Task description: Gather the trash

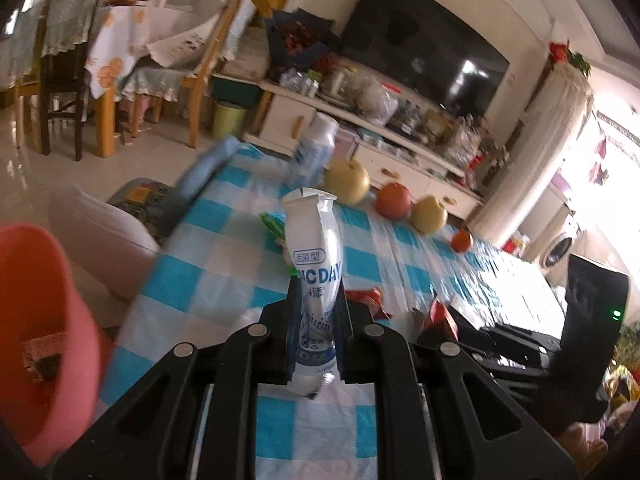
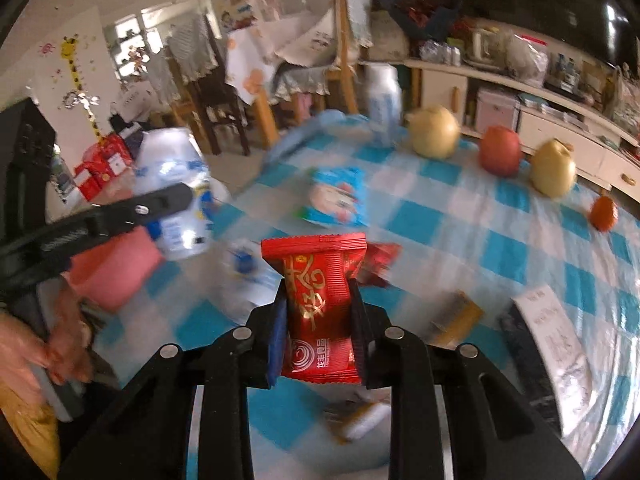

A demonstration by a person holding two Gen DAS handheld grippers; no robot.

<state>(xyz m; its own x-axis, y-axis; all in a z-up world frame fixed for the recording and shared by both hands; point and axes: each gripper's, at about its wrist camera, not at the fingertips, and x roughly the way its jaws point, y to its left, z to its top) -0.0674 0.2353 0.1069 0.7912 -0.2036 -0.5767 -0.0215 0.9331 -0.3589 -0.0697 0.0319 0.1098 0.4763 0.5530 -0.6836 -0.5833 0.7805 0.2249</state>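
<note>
My left gripper (image 1: 318,300) is shut on a crushed white drink bottle (image 1: 316,248) with blue print, held upright above the blue-checked tablecloth (image 1: 224,256). A pink bin (image 1: 44,312) stands off the table's left edge. My right gripper (image 2: 318,292) is shut on a red snack wrapper (image 2: 320,304), lifted off the cloth. In the right wrist view the same bottle (image 2: 176,192) sits in the left gripper's fingers (image 2: 160,202) at the left, over the pink bin (image 2: 116,268). A blue snack packet (image 2: 340,196) and another red wrapper (image 2: 380,260) lie on the table.
A white bottle (image 2: 384,100) stands at the far table edge beside two pears (image 2: 434,132), an apple (image 2: 500,152) and an orange (image 2: 604,212). A brown wrapper (image 2: 456,316), white paper (image 2: 556,328) and another scrap (image 2: 360,420) lie nearby. Chairs and a TV cabinet stand beyond.
</note>
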